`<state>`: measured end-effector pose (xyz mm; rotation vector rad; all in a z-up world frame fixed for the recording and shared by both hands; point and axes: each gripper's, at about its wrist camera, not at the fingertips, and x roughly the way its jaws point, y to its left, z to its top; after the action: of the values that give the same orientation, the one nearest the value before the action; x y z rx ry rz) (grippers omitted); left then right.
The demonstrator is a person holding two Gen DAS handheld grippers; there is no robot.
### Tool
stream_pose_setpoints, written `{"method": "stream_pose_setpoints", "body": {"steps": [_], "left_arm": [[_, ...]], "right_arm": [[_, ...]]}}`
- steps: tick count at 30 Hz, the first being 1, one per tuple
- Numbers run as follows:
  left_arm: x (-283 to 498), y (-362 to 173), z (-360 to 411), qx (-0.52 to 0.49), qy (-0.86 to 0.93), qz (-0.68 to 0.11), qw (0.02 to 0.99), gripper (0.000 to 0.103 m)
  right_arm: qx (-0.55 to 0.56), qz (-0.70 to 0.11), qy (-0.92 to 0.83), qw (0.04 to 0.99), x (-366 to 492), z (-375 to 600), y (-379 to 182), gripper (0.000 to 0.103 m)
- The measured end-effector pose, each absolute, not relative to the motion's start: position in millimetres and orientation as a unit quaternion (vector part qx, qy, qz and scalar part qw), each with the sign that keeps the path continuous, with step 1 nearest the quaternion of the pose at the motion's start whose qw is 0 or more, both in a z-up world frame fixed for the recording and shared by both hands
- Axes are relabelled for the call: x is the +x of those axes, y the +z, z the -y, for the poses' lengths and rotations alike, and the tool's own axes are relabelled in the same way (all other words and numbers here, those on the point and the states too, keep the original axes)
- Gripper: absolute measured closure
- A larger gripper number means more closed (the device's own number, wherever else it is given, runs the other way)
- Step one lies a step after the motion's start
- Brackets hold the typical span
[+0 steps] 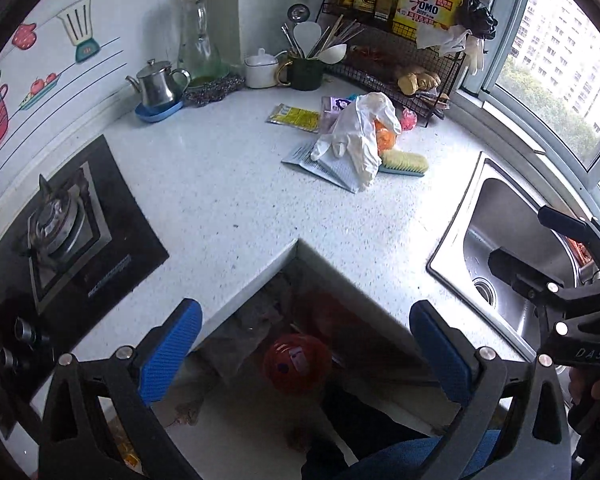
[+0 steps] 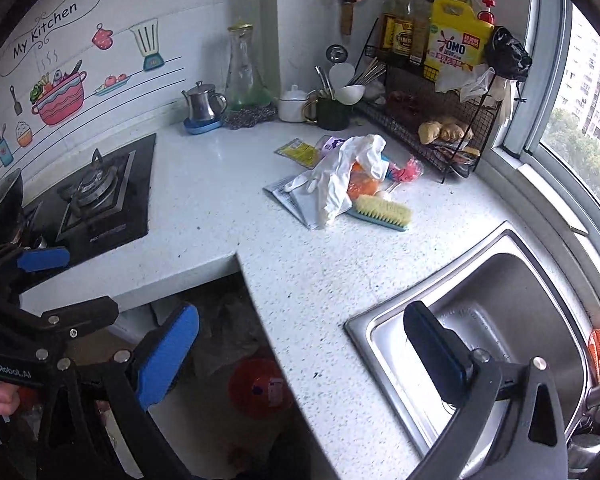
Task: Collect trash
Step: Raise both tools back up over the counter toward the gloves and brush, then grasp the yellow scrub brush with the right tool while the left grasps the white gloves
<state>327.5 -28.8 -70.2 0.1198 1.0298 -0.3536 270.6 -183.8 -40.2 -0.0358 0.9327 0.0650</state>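
Both grippers wide open, empty: left gripper [image 1: 306,352] at tabletop [image 1: 228,200] edge, right gripper [image 2: 300,356] by sink [image 2: 512,280]. Trash pile well ahead near rack: white glove [image 1: 356,136] looks limp, light, so pinch bunched middle; yellow packet [image 1: 294,117] flat, slippery.

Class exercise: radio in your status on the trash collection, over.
Left gripper open, empty. Right gripper open, empty. Trash pile untouched on counter. Path clear.

both wrist cams look fwd/down past own wide-apart fingers [image 1: 172,354] at the table [image 1: 236,184] corner, from well back. left over the table notch, right beyond over sink [image 2: 500,288]. shared: table, hob [image 2: 100,196], sink.
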Motion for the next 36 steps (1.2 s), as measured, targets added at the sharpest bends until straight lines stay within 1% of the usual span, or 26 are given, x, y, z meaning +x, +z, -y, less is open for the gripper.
{"method": "stream_pose_setpoints", "body": {"steps": [5, 8, 13, 17, 29, 36], "left_arm": [[375, -70, 64, 0.071, -0.174, -0.491, 0.851, 0.0], [406, -75, 84, 0.06, -0.181, -0.5, 0.845, 0.0], [442, -86, 110, 0.057, -0.173, -0.515, 0.837, 0.0], [470, -96, 127, 0.045, -0.169, -0.527, 0.832, 0.0], [510, -140, 158, 0.045, -0.162, -0.577, 0.799, 0.0], [517, -159, 159, 0.037, -0.149, -0.597, 0.788, 0.0]], "right_arm": [[-0.012, -0.446, 0.041, 0.894, 309, 211, -37, 0.001], [-0.02, -0.447, 0.049, 0.893, 334, 228, -40, 0.001], [-0.059, -0.456, 0.07, 0.885, 373, 248, -53, 0.001], [-0.068, -0.471, 0.084, 0.875, 400, 261, -68, 0.001], [-0.089, -0.535, 0.136, 0.829, 464, 284, -138, 0.001], [-0.106, -0.545, 0.182, 0.812, 479, 278, -163, 0.001]]}}
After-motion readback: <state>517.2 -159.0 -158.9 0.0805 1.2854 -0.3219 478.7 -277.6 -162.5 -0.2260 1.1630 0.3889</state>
